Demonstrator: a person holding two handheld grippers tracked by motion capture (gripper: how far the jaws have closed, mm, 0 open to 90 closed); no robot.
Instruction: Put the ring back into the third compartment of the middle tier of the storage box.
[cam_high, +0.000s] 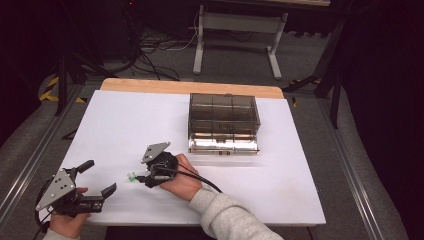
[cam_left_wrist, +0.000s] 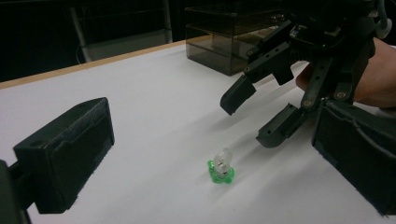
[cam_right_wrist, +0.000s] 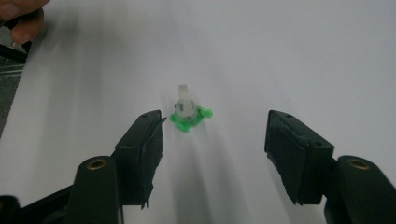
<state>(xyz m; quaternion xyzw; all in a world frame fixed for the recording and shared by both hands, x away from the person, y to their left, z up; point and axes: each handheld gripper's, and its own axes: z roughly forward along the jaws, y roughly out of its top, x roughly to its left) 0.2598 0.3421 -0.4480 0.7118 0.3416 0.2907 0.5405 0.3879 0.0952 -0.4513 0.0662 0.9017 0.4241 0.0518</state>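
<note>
So we're at the approach step here: our right claw (cam_high: 141, 176) comes at the little green-and-clear piece (cam_high: 132, 176) lying on the white tabletop (cam_high: 125, 125), jaws spread with nothing between them yet. In the right gripper view the piece (cam_right_wrist: 187, 113) lies just ahead of the jaw tips, closer to the left-hand jaw than the other, so it's not centred. Our guess is the next move needs a small sideways nudge plus a bit more forward and down, so both pads straddle the piece before squeezing; it's tiny and probably skids off if only one pad touches it. Our left claw (cam_high: 99, 181) sits near the tabletop's front-left corner, wide open and holding nothing. Surface is a plain white sheet over a wooden board, with a smoky see-through drawer box (cam_high: 224, 122) toward the far side, well apart from the piece. Room's dark, cables and a white table frame (cam_high: 240, 37) on the floor behind.
</note>
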